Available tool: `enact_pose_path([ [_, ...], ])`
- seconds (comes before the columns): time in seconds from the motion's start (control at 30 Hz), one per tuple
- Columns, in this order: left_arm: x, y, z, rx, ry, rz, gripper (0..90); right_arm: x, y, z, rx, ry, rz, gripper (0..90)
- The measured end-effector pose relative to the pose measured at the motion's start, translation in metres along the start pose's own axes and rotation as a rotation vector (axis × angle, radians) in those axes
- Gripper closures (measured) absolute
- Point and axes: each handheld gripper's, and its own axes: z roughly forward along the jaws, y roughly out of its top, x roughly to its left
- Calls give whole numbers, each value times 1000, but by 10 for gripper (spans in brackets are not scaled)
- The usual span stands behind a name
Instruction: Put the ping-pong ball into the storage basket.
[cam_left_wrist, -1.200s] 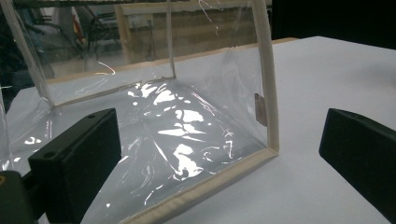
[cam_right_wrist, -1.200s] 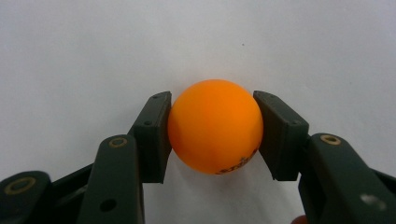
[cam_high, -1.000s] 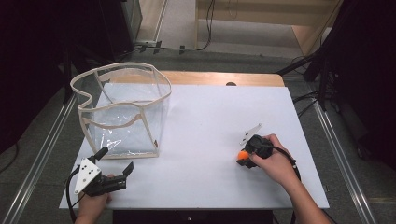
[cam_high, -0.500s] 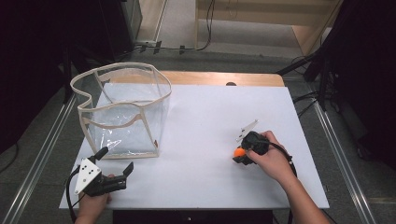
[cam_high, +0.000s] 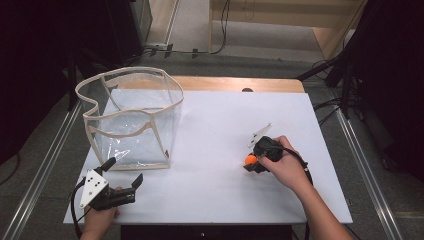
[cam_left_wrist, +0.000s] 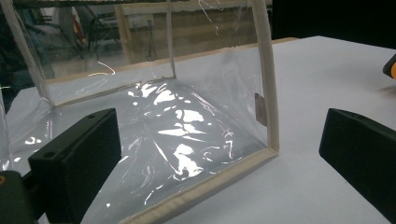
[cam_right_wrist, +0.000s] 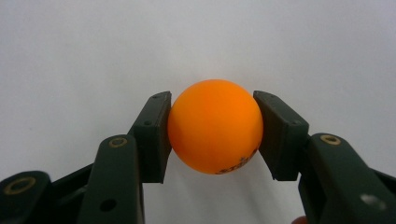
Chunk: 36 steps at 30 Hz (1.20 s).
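An orange ball (cam_right_wrist: 215, 132) sits clamped between the two black jaws of my right gripper (cam_right_wrist: 212, 135), just over the white table. From above, the ball (cam_high: 250, 159) shows at the tip of the right gripper (cam_high: 251, 163), right of the table's middle. A clear plastic bag with cream piping (cam_high: 131, 117) stands open-topped at the back left. My left gripper (cam_high: 122, 175) rests open near the front left edge, its jaws spread wide and aimed at the bag's near corner (cam_left_wrist: 268, 151) with nothing between them.
The white table top (cam_high: 225, 120) ends in a wooden strip (cam_high: 235, 83) at the back. Metal rails (cam_high: 365, 170) run along both sides. Cables lie on the floor beyond the table.
The right gripper has shifted left and slightly toward me with the orange ball in its jaws. The left gripper and the bag have stayed put.
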Motion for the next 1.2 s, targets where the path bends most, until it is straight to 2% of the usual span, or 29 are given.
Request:
enact_pose_path([
  [0.6, 0, 0, 0, -1, 0, -1, 0, 4, 19, 7, -8, 23, -23, 472],
  [0.73, 0, 0, 0, -1, 0, -1, 0, 4, 23, 8, -8, 23, -42, 472],
  [0.87, 0, 0, 0, -2, 1, 0, 0, 6, 27, 9, -10, 36, -31, 472],
  [1.2, 0, 0, 0, -3, 0, 0, 0, 9, 39, 10, -13, 47, -48, 472],
])
